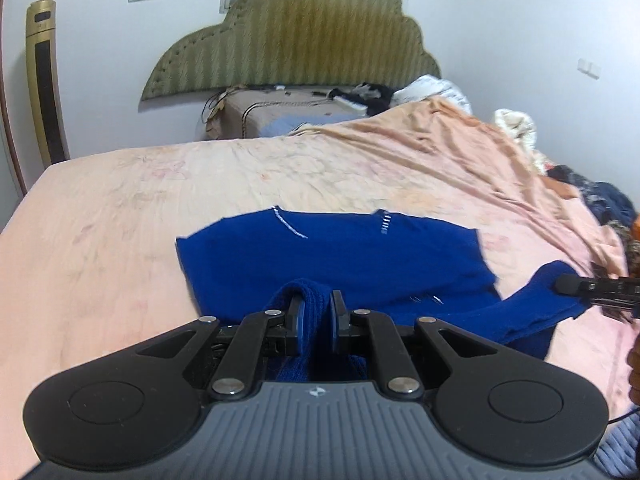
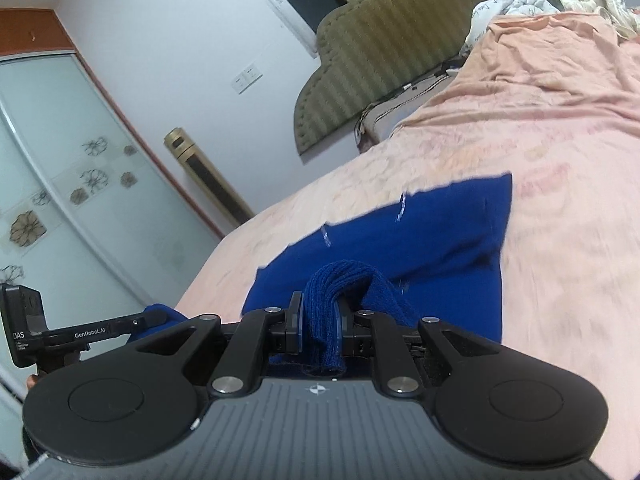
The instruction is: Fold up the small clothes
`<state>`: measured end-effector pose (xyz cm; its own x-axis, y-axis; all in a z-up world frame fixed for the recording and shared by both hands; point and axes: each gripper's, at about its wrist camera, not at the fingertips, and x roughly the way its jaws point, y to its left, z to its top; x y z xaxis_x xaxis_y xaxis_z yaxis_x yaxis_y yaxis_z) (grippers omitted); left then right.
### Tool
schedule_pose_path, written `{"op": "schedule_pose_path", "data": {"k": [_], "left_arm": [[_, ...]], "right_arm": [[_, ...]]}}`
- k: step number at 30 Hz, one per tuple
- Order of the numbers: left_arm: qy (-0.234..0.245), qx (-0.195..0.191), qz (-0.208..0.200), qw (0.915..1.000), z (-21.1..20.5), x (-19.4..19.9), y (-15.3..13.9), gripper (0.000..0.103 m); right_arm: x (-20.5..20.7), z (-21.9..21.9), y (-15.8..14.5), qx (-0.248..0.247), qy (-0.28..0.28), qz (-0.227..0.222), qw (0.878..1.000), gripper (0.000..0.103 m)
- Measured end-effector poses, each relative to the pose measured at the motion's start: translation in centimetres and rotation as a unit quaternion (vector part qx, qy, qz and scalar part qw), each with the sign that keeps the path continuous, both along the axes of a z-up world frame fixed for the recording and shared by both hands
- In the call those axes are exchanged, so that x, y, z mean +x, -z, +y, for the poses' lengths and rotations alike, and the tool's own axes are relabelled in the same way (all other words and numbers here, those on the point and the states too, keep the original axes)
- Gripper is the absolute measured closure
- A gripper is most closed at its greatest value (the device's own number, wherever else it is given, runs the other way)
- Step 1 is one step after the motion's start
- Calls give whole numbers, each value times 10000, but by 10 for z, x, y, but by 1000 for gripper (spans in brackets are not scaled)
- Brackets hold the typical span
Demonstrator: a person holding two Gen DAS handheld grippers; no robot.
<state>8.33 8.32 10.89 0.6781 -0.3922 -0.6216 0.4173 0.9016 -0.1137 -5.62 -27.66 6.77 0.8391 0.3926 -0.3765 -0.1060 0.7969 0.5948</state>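
Note:
A small royal-blue knit sweater (image 1: 340, 252) lies spread on the pink bedsheet (image 1: 120, 220); it also shows in the right wrist view (image 2: 420, 232). My left gripper (image 1: 316, 304) is shut on a bunched ribbed edge of the sweater, lifted off the bed. My right gripper (image 2: 320, 308) is shut on another ribbed fold of the same sweater. The right gripper also shows at the right edge of the left wrist view (image 1: 568, 284), pinching the sweater's right corner. The left gripper appears at the left of the right wrist view (image 2: 152, 318).
A green padded headboard (image 1: 296, 36) stands against the white wall. A cardboard box (image 1: 276, 114) sits by the bed head. Piled clothes and bedding (image 1: 592, 196) lie along the right side. A gold tower fan (image 1: 44, 80) stands at left, and a wardrobe door (image 2: 48, 184) beyond.

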Motion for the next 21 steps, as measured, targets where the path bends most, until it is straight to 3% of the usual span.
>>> {"op": "schedule_pose_path", "data": {"k": [11, 15, 17, 20, 21], "left_arm": [[-298, 716, 157, 9969, -54, 141, 36, 91], [-449, 987, 176, 9939, -73, 189, 62, 91], [-424, 1113, 377, 9922, -82, 216, 81, 89], [-555, 1111, 905, 9881, -79, 240, 96, 86], [-583, 1049, 911, 9886, -75, 241, 95, 80]], "right_arm": [[139, -19, 14, -327, 118, 407, 9986, 85], [189, -23, 30, -446, 223, 664, 9965, 85], [215, -25, 40, -485, 265, 818, 9951, 85], [247, -26, 58, -780, 626, 1176, 9880, 64], [250, -28, 61, -865, 830, 1174, 9858, 60]]}}
